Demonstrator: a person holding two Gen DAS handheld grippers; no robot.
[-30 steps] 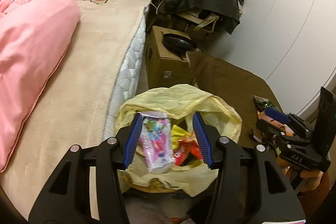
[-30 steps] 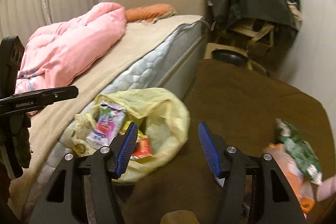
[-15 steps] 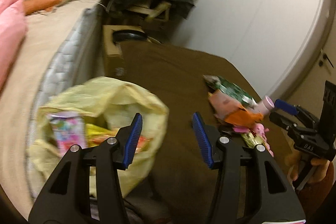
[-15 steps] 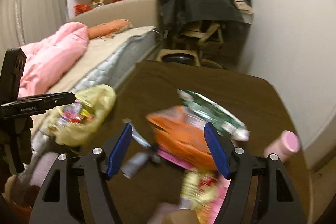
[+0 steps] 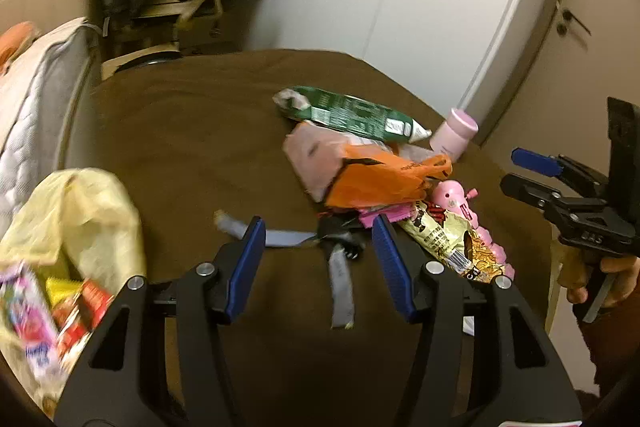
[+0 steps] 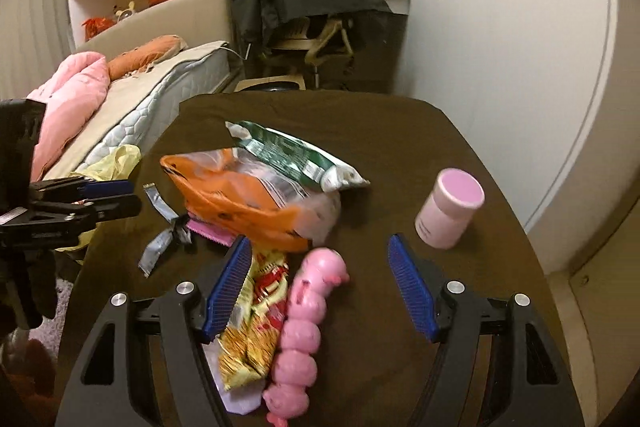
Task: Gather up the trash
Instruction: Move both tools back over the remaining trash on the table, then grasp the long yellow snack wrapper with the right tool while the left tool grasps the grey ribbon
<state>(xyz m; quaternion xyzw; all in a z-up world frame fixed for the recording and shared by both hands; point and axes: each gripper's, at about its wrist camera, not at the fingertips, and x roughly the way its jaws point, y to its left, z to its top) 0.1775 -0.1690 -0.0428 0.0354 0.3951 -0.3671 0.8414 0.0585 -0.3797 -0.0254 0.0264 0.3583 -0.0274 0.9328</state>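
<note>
Both the left tongs (image 5: 318, 257) and the right tongs (image 6: 320, 285) are spread wide and hold nothing. The trash lies heaped mid-bench: a crinkled orange plastic bag (image 6: 240, 199), a green foil wrapper (image 6: 288, 155), a yellow snack packet (image 6: 256, 315) and a grey twisted strip (image 5: 340, 275). The yellow bin bag (image 5: 80, 219) sags at the brown bench's (image 6: 380, 131) left edge.

A careless sweep could topple the pink-capped jar (image 6: 448, 209) (likely not trash), or drag the overlapping wrappers along. There is open room on the far half of the bench; the near right edge is close.

Matt brown cloth covers the worktop (image 6: 400, 131). Glossy crinkled plastic on the orange wrapper (image 6: 240, 203) and the green packet (image 6: 288, 155); thin yellow plastic bag (image 5: 92, 219); smooth matt pink bottle (image 6: 448, 211); ribbed blue fingers (image 6: 228, 283).
</note>
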